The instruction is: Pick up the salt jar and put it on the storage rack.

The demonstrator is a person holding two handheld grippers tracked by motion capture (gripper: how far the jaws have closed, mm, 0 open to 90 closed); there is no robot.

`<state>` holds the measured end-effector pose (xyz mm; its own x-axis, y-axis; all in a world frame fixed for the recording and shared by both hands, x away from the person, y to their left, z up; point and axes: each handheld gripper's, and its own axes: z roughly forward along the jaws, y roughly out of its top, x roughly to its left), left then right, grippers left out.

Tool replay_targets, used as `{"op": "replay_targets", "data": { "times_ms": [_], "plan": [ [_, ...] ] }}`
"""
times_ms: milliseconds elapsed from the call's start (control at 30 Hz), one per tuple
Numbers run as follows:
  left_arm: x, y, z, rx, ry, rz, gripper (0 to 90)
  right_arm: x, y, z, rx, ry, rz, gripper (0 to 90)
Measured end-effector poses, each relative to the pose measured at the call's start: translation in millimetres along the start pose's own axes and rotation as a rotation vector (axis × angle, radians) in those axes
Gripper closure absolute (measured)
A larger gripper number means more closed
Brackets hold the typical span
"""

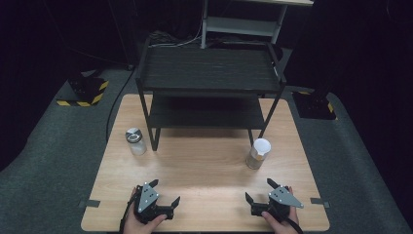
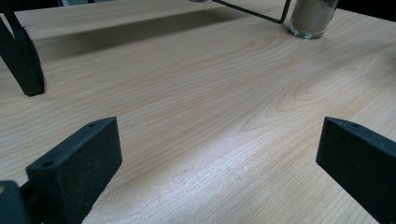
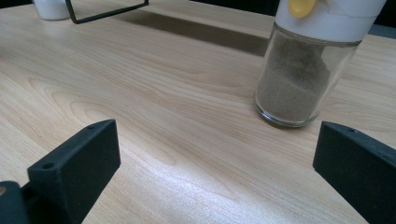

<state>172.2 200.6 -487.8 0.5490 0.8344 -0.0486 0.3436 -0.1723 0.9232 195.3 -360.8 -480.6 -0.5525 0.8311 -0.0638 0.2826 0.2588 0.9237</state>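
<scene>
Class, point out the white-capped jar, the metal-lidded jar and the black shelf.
White-capped jar point(image 3: 299, 79), right gripper view, on its glass side over the brown powder.
Metal-lidded jar point(image 1: 134, 135), high view, on its lid.
Black shelf point(image 1: 207, 68), high view, on its top board.

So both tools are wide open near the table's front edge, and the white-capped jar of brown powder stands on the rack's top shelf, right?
Not the shelf. The white-capped jar stands on the table, in front of the rack, as the high view shows. Both the left gripper and right gripper are open.
</scene>
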Motion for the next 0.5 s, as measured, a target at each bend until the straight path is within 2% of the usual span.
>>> {"op": "replay_targets", "data": {
  "times_ms": [200,500],
  "plan": [
    [0.0,-1.2,-2.5,-0.001,0.012,-0.022,0.4,3.1,0.9,-1.2,0.009,-0.01,-0.004,0.4],
    [1.7,-3.8,-5.5,-0.011,0.013,-0.029,0.4,4.6,1.9,-0.8,0.014,-0.017,-0.001,0.4]
  ]
}}
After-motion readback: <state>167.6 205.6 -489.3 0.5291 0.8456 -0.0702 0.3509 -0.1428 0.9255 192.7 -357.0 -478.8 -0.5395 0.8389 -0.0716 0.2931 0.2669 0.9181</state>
